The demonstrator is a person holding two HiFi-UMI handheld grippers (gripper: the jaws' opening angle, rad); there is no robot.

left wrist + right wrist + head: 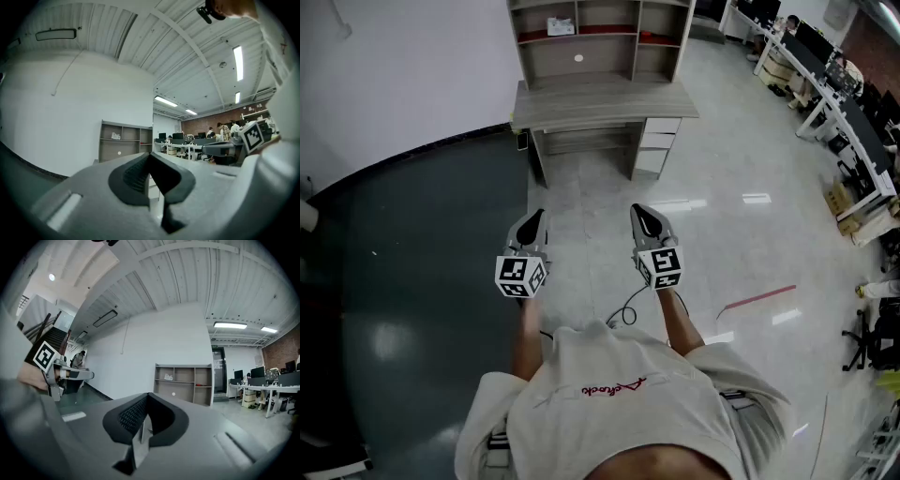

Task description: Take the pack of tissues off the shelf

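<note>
Left gripper (534,217): jaws closed on each other, nothing between them; held level, pointing ahead at the shelf.
Right gripper (639,211): jaws meet at the tip, also empty; level, beside the left one and parallel to it.
Floor (609,202): a bare glossy stretch lies between both grippers and the furniture.
Desk (609,103): stands against the wall straight ahead and carries the shelf.
Shelf (598,37): open-fronted, with 3 compartments in its upper row, facing the person.
Pack of tissues (560,25): small white item in the left compartment of the upper row, resting on its floor, well apart from both grippers.
Bearing: ahead and above jaw level; slightly left of the jaw line in the left gripper view (115,136), slightly right of it in the right gripper view (168,377), so it sits between the 2 gripper lines.
Long axis: seems to run across the compartment, side to side; too small to be sure.
Nearer gripper: likely the left, by a small margin, judged from the head view.
Coming move: a walk forward, a lift, and jaws opened first.
</note>
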